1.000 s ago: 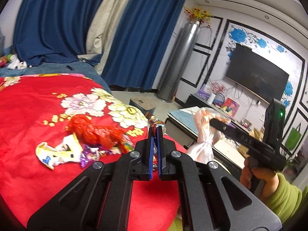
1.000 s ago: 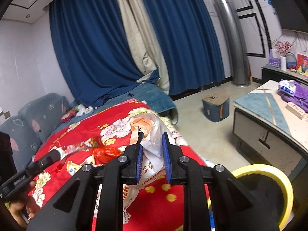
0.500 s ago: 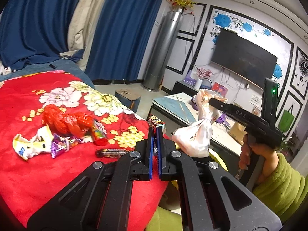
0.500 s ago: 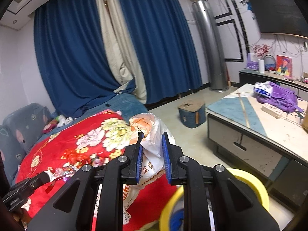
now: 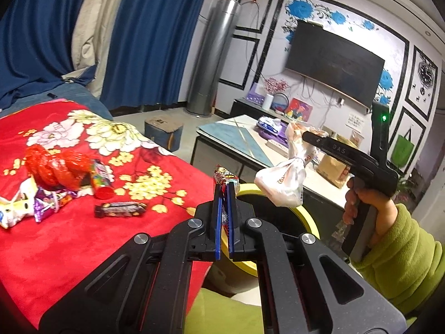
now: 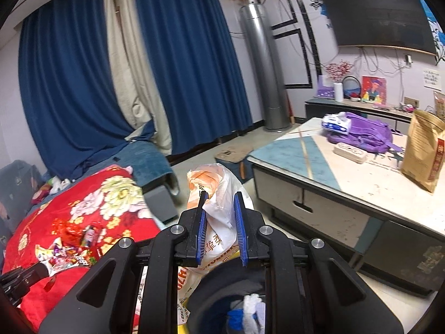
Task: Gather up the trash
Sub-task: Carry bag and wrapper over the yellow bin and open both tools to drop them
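Observation:
My left gripper [image 5: 224,186] is shut on a red and dark candy wrapper [image 5: 225,176], held just past the edge of the red flowered blanket [image 5: 69,245]. Beyond it stands a yellow-rimmed bin [image 5: 304,218]. My right gripper [image 6: 221,194] is shut on a knotted white plastic bag [image 6: 222,222], which hangs over the bin's dark inside [image 6: 222,286]. The left wrist view shows that bag [image 5: 281,186] under the right gripper [image 5: 306,137]. A red plastic bag [image 5: 55,167], a candy tube [image 5: 101,179] and a dark bar wrapper [image 5: 119,208] lie on the blanket.
A low coffee table [image 6: 319,172] stands right of the bin, bearing a purple backpack [image 6: 361,136] and a brown paper bag [image 6: 422,150]. A small blue box [image 5: 164,132] sits on the floor. A hand in a green sleeve [image 5: 403,250] holds the right gripper.
Both grippers have swung right, away from the blanket and towards the bin. The white bag now hangs over the bin's opening, and the wrapper is at the blanket's edge.

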{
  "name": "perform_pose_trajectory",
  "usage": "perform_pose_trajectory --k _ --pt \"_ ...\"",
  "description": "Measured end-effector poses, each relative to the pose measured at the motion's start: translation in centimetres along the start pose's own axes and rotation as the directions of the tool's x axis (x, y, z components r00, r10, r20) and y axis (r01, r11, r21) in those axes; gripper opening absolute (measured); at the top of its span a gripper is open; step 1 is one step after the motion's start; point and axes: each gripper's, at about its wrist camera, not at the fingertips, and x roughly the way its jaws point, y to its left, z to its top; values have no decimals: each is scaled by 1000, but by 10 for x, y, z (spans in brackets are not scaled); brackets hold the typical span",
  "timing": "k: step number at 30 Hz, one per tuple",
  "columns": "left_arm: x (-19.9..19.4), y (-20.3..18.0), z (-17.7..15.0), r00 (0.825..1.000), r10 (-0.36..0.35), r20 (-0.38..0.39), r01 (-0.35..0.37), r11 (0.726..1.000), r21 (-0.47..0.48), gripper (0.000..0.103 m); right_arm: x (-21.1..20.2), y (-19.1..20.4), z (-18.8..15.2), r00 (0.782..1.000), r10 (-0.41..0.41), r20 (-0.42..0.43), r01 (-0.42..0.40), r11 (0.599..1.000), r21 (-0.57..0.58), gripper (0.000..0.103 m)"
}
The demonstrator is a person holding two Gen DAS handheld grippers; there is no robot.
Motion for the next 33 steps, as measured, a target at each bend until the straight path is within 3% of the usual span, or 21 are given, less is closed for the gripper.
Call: perform_pose_trajectory --k 12,33 --pt "32 -30 -16 995 -60 -74 65 995 72 1 8 -26 -20 994 -107 -18 106 993 -43 18" --pt "94 -58 -42 965 -101 -241 140 979 151 1 29 -68 -62 976 -163 -142 158 986 -50 18"
